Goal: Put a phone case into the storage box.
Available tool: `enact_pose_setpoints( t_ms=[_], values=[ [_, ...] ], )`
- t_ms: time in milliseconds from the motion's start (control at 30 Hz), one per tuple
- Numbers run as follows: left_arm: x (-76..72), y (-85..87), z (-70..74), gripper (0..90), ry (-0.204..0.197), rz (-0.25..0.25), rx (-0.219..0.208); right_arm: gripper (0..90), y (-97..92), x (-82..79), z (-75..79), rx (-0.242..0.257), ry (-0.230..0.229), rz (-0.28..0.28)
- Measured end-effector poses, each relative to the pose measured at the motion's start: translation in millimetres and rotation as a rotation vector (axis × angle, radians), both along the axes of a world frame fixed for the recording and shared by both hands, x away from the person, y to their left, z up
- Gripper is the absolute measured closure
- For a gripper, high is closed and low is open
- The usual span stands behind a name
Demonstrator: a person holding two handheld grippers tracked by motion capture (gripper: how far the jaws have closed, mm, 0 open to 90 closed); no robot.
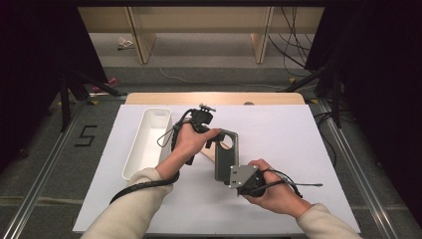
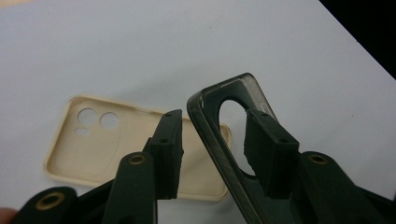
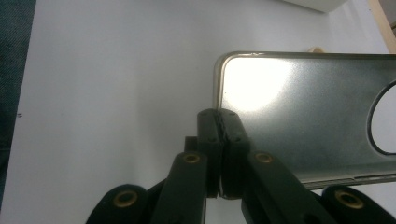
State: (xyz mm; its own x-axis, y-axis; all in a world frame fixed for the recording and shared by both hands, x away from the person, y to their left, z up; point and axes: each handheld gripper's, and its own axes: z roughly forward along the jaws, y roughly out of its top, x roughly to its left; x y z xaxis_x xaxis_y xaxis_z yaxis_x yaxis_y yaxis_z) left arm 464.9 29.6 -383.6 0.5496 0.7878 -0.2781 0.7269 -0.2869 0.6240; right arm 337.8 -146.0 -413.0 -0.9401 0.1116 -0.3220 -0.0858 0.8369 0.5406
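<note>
the right gripper clamped the dark phone case by its near edge, lifted off the table. light, bendy, probably slick. farther out, the left gripper straddled its rim, jaws not yet pinching.

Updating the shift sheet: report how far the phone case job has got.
Done: the right gripper is shut on the grey case, lifted off the table. In hand: the left gripper straddles its camera-hole end, fingers not yet pressing. Left: the beige case lies untouched, and the white bin looks empty.
</note>
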Motion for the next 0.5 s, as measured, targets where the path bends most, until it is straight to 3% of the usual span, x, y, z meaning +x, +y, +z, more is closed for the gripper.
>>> enact_pose_setpoints(
  t_ms=[167, 367, 500],
  values=[
    [0.6, 0.1, 0.2, 68.4, 0.004, 0.015, -0.020, 89.3, 0.9, -0.2, -2.2, -0.010, 0.002, 0.006],
    [-2.6, -2.5, 4.0, 72.8, 0.001, 0.011, -0.046, 89.2, 1.5, 0.8, -5.5, -0.029, 0.012, 0.004],
    [-8.1, -7.8, 8.2, 76.2, -0.024, -0.008, -0.078, 89.1, 2.8, 2.2, -9.7, -0.046, 0.017, 0.009]
  ],
)
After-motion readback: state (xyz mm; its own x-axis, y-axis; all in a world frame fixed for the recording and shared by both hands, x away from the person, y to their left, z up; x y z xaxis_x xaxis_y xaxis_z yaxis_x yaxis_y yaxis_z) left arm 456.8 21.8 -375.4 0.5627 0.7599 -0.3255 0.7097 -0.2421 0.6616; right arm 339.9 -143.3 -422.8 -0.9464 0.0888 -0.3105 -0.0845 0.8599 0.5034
